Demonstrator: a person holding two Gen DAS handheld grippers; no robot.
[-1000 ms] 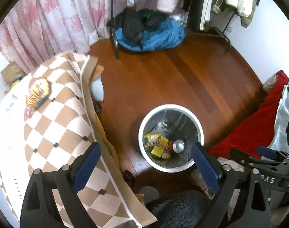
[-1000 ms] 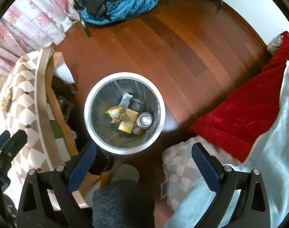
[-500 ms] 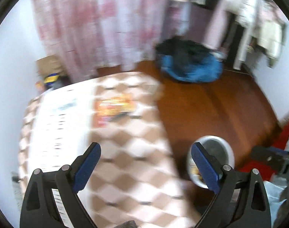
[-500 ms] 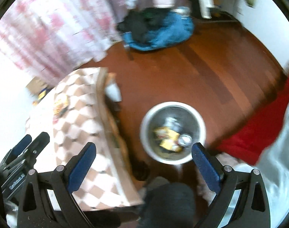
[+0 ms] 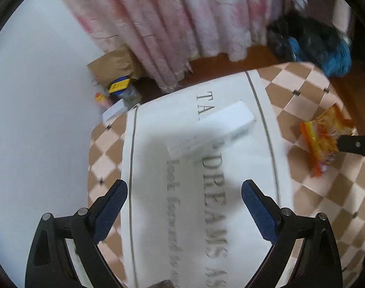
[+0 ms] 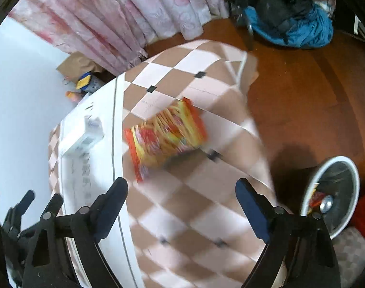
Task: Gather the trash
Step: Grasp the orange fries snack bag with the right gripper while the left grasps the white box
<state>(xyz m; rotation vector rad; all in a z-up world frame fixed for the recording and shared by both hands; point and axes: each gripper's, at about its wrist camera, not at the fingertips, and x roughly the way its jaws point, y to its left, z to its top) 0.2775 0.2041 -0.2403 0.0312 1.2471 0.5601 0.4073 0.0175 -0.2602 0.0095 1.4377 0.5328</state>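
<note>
Checkered surface [image 6: 206,216] carries the snack wrapper [image 6: 165,136], lying ahead of the spread, empty right gripper [image 6: 181,206], long axis left-right; left gripper [image 5: 185,206], also spread, faces the white box [image 5: 213,129].

The white printed centre panel of the checkered tablecloth [image 5: 230,180] reads "TA…" near its far edge, then "DREAMS"; smaller lettering is blurred.

Ahead of me, pink floral curtains [image 6: 139,16] hang past the far edge of the checkered tablecloth [image 6: 206,216]. By the table's far left corner, a brown paper bag [image 5: 112,64] leans against the wall. A blue-and-black clothes heap [image 6: 288,21] lies on the wooden floor [image 6: 302,100].
</note>
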